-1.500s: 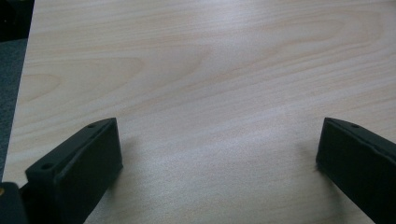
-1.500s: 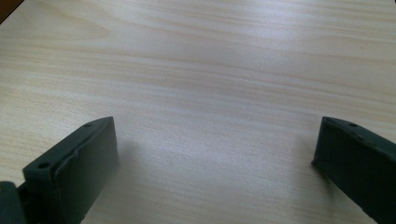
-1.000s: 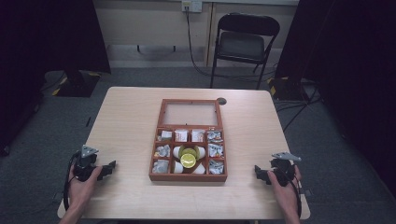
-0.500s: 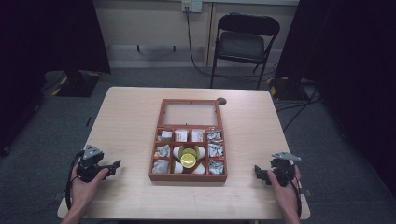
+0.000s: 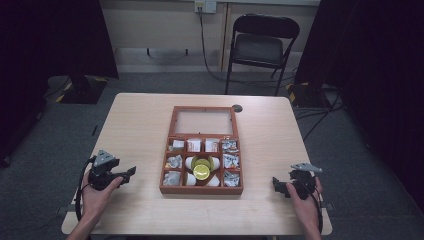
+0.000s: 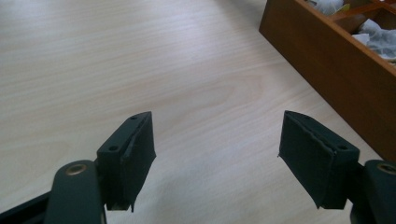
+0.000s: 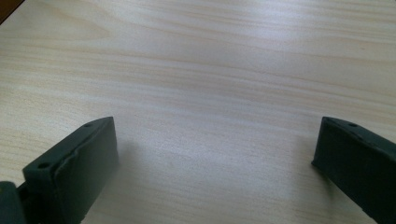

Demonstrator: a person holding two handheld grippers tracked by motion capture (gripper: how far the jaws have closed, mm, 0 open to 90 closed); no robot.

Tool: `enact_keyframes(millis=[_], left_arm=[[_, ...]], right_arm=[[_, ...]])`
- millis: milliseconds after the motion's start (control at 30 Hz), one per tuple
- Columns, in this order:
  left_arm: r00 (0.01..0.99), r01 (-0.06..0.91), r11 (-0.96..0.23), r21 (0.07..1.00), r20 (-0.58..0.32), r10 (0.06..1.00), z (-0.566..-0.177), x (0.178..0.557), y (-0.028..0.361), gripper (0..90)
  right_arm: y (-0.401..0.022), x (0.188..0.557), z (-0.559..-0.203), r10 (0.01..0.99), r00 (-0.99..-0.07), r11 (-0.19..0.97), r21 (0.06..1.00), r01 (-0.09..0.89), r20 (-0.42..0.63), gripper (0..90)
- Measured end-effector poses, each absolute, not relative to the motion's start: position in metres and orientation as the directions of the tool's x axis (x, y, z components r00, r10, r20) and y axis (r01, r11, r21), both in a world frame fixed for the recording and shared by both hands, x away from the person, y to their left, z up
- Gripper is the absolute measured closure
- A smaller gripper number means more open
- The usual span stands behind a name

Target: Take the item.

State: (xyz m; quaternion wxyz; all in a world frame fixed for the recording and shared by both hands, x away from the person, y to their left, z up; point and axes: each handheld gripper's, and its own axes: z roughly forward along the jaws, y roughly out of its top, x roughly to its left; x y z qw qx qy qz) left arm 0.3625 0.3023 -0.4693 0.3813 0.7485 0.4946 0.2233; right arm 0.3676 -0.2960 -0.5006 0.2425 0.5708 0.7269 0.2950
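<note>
A brown wooden compartment box (image 5: 202,189) lies at the table's middle, its glazed lid (image 5: 203,121) laid open toward the far side. It holds white packets and a round yellow lid (image 5: 202,171). My left gripper (image 5: 131,172) hovers left of the box and points at it. Its jaws have just been closing but stay open, with nothing between them. In the left gripper view the gripper (image 6: 217,140) faces bare wood, and the box wall (image 6: 327,60) is at upper right. My right gripper (image 5: 276,184), open and empty, rests near the front right; the gripper (image 7: 215,149) looks along bare tabletop.
The light wooden table (image 5: 135,125) has free room on both sides of the box. A small dark disc (image 5: 237,108) lies just beyond the lid. A black folding chair (image 5: 260,45) stands behind the table, with a cable on the floor.
My left gripper has lifted a little and shifted right, toward the box, with its jaws drawn closer together. The right gripper has not moved.
</note>
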Motion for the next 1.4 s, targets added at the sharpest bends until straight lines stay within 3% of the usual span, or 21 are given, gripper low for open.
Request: enact_keyframes(millis=[600,667,733,1400], left_arm=[[0.536,0.508,-0.296,0.809,-0.027,0.844,-0.451,0.364,0.266,25.3],[0.548,0.526,-0.261,0.809,-0.088,0.832,-0.447,0.367,0.26,25.3],[0.551,0.525,-0.258,0.811,-0.093,0.83,-0.446,0.368,0.258,25.4],[0.628,0.446,-0.331,0.831,-0.027,0.778,-0.427,0.375,0.211,25.9]], right_arm=[[-0.296,0.368,-0.501,0.973,-0.231,0.174,0.706,0.687,-0.015,0.0],[-0.296,0.368,-0.501,0.973,-0.231,0.174,0.706,0.687,-0.015,0.0],[-0.296,0.368,-0.501,0.973,-0.231,0.174,0.706,0.687,-0.015,0.0],[-0.296,0.368,-0.501,0.973,-0.229,0.173,0.706,0.687,-0.016,0.0]])
